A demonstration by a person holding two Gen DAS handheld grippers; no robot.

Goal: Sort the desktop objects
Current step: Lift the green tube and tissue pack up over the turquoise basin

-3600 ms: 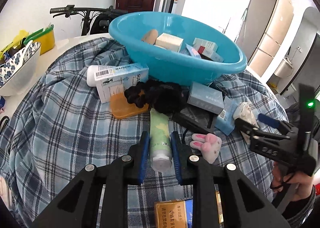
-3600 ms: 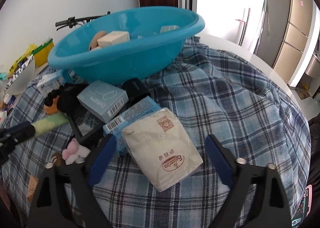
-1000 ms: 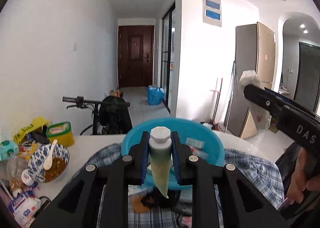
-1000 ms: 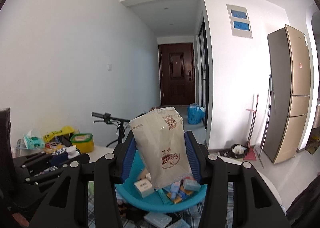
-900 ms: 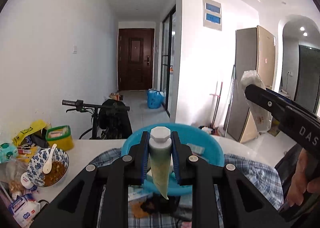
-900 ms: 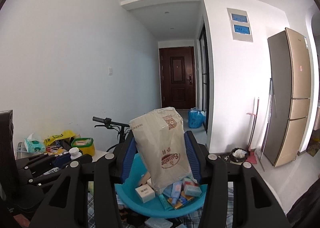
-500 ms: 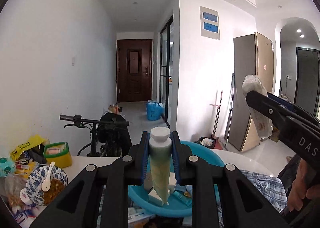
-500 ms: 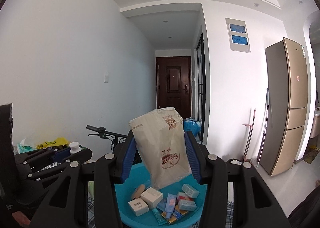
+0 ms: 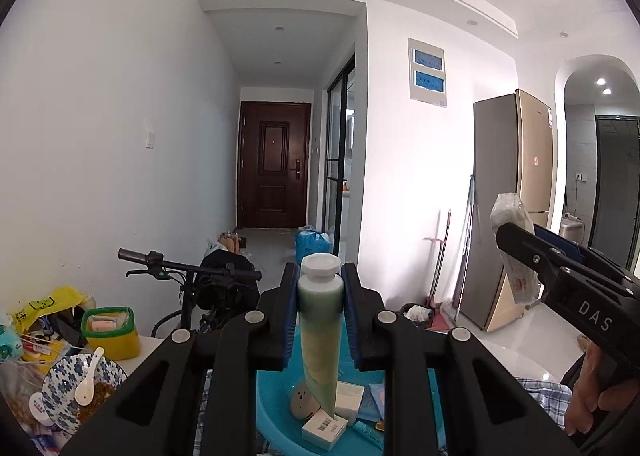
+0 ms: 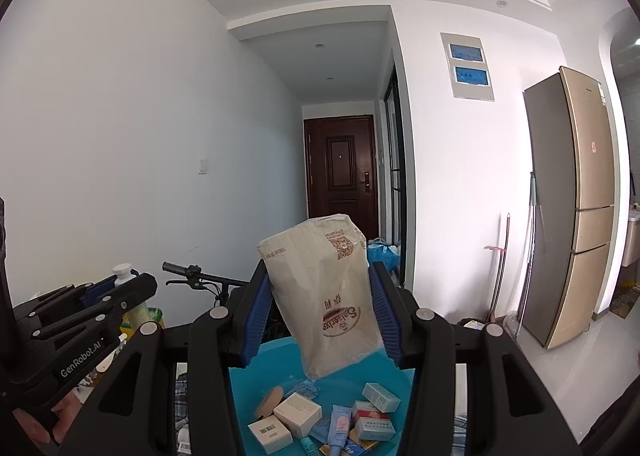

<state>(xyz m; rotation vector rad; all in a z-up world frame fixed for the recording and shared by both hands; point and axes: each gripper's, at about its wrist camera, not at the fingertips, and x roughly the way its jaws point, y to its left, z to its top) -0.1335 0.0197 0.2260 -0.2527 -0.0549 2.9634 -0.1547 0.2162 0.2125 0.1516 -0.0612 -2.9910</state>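
Above the round turquoise plastic basin, the left gripper is clamped on a soft pale-green squeeze tube with a white faceted cap, held cap-up, tail hanging toward the basin. Beside it, the right gripper pinches a crinkly beige paper packet printed in brown, tilted over small cardboard boxes and tubes inside. Left on the table sit a blue-patterned bowl with a white spoon and a yellow tub; a bicycle handlebar stands behind.
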